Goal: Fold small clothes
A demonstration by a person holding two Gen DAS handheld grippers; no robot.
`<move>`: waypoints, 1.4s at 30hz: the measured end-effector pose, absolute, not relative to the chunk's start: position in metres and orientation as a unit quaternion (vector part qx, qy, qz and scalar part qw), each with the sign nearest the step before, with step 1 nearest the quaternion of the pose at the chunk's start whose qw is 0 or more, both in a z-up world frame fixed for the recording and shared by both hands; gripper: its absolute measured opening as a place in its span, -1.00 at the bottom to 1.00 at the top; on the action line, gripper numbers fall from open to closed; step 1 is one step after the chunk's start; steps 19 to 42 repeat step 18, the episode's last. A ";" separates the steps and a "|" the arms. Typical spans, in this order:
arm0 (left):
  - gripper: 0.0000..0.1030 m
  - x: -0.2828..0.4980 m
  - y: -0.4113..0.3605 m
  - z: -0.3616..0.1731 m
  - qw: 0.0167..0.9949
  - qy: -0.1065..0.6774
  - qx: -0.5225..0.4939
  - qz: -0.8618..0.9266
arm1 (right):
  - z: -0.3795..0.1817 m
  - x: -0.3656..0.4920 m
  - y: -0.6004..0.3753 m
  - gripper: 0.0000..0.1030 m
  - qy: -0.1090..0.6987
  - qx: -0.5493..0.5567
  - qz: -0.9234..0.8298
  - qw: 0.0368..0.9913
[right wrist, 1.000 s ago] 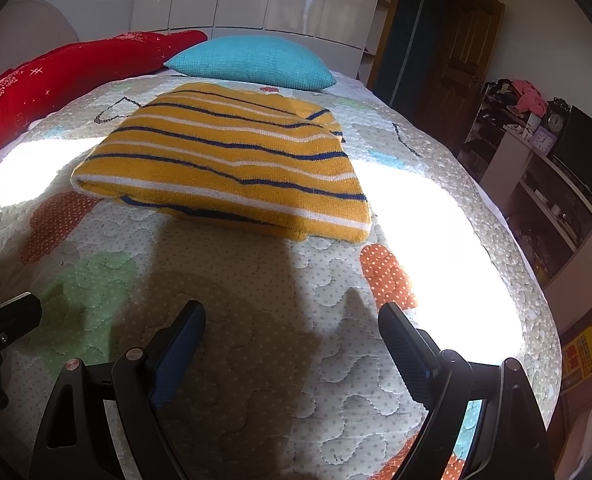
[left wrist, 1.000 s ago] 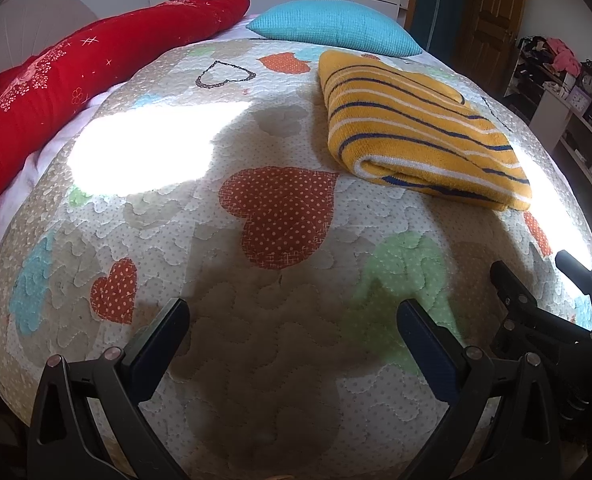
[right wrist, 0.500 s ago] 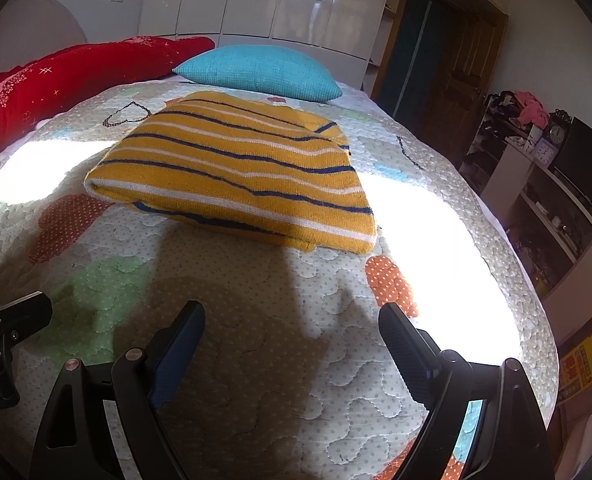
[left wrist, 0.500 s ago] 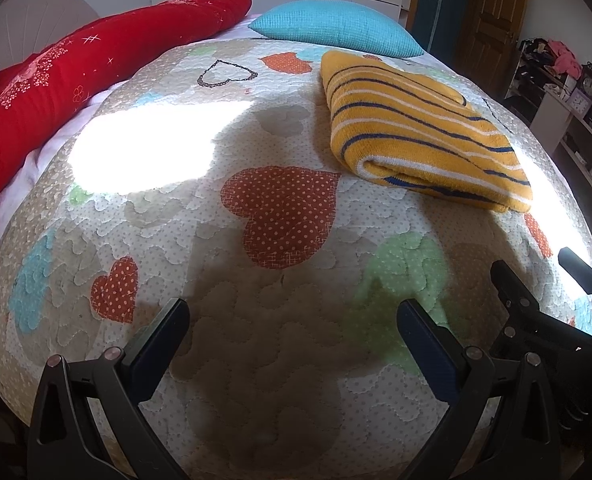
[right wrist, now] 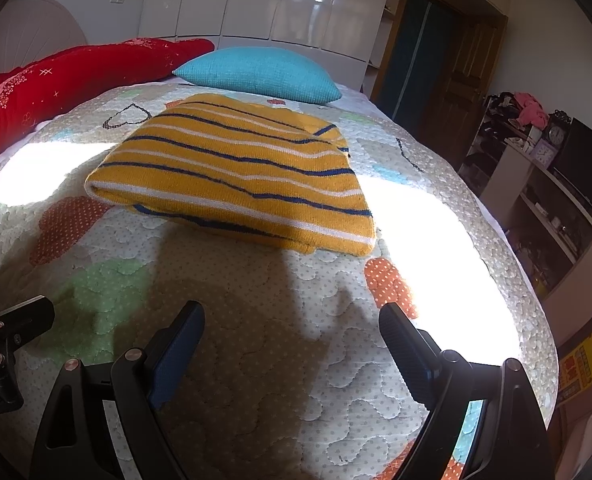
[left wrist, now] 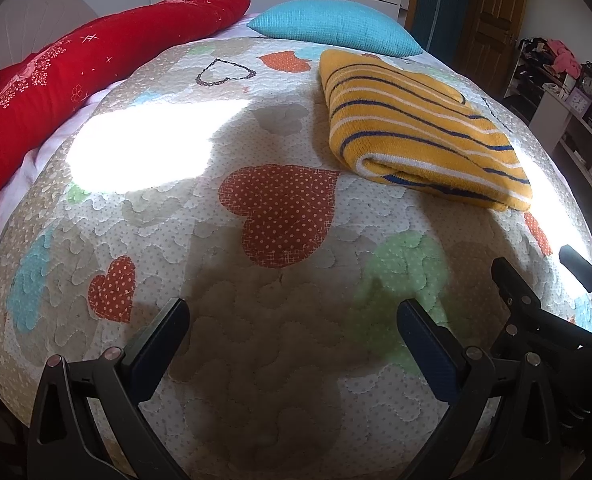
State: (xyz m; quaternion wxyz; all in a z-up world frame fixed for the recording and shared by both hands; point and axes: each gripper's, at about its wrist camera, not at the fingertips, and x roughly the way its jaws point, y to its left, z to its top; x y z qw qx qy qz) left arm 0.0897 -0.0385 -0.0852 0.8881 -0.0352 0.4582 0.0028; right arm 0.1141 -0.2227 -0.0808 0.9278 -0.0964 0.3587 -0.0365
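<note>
Presently, contents in descending order of bulk: one bed, covered by a quilted bedspread (left wrist: 256, 360) patterned with dotted hearts in orange, green and blue, crossed by two bright patches of sunlight and by the shadows of the tools; one long red bolster (left wrist: 76, 76) along the far left edge; one turquoise pillow (right wrist: 260, 74) at the head, just beyond the garment; white wardrobe doors behind, and a cluttered shelf unit (right wrist: 555, 208) off to the right, its contents too small to itemise.

Item of the task: one striped sweater (right wrist: 240, 172), mustard yellow with navy and white bands, lying on the bedspread in a thick, near-rectangular bundle; rolled fold edge facing the left wrist camera, layers visible at the near hem; no sleeve or loose flap sticks out; judged fully folded, or very nearly so.

Tools: left gripper (left wrist: 292, 336), jaws spread wide, nothing between them, hovering above the quilt near the foot of the bed, well apart from the sweater; right gripper (right wrist: 292, 332), jaws likewise wide and empty, just beside the left one, facing the sweater's near hem without touching it.

Outstanding, as judged: no further unfolded clothing is in view on the bed; at most a squaring of the edges, or fetching another piece.
</note>
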 end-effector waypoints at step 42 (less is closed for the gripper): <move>1.00 0.092 -0.034 -0.086 0.888 0.457 -0.042 0.019 | -0.084 0.120 -0.219 0.79 0.369 -0.095 -0.026 0.924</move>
